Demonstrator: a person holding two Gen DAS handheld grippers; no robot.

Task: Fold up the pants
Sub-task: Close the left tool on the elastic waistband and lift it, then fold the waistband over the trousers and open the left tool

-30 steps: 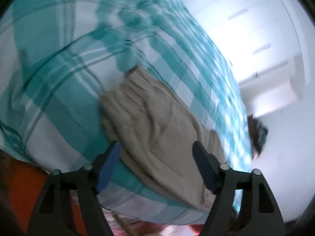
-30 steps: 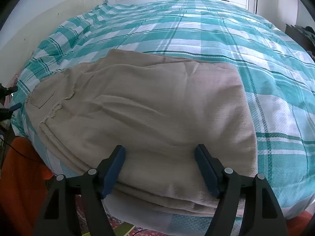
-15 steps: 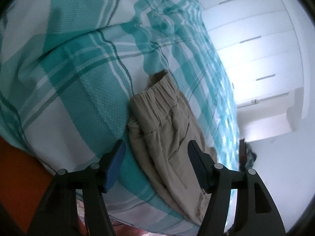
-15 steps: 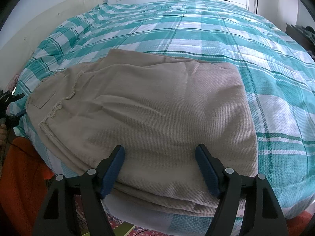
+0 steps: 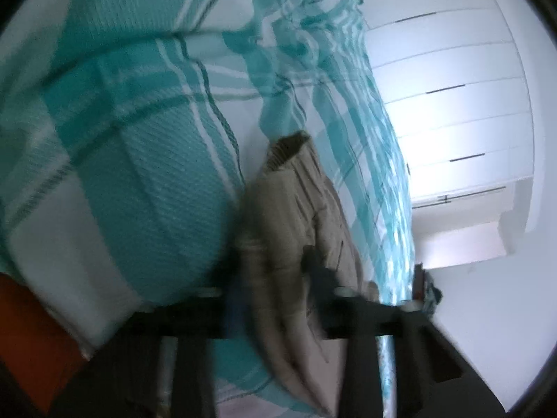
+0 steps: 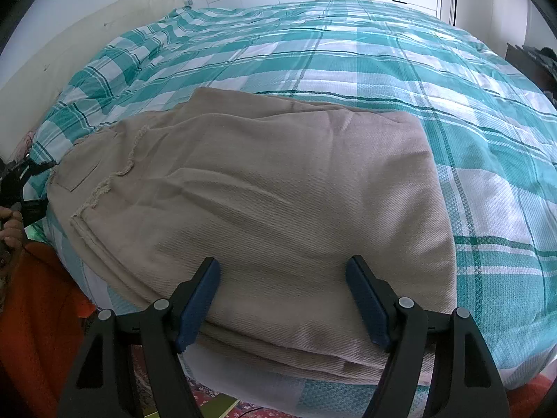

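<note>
Beige pants (image 6: 264, 191) lie folded on a teal-and-white checked bed cover (image 6: 383, 52), waistband at the left. My right gripper (image 6: 282, 299) stands open over the near folded edge, one blue pad on each side of a wide stretch of cloth. In the blurred left wrist view my left gripper (image 5: 275, 285) is at the waistband end of the pants (image 5: 289, 209). Its jaws are closing, with a bunch of beige cloth pinched between them. The left gripper (image 6: 31, 181) also shows at the far left edge of the right wrist view, with a hand (image 6: 10, 223) behind it.
White wardrobe doors (image 5: 452, 104) stand past the far side of the bed. A cream headboard (image 6: 87, 41) runs along the left. Orange fabric (image 6: 38, 313) hangs below the bed's near edge, over a patterned rug (image 6: 222, 404). Dark furniture (image 6: 536, 62) sits at the right.
The left gripper has sunk and rolled toward the waistband, and its wide-open jaws have closed in on the cloth. The right gripper and the pants under it have not moved.
</note>
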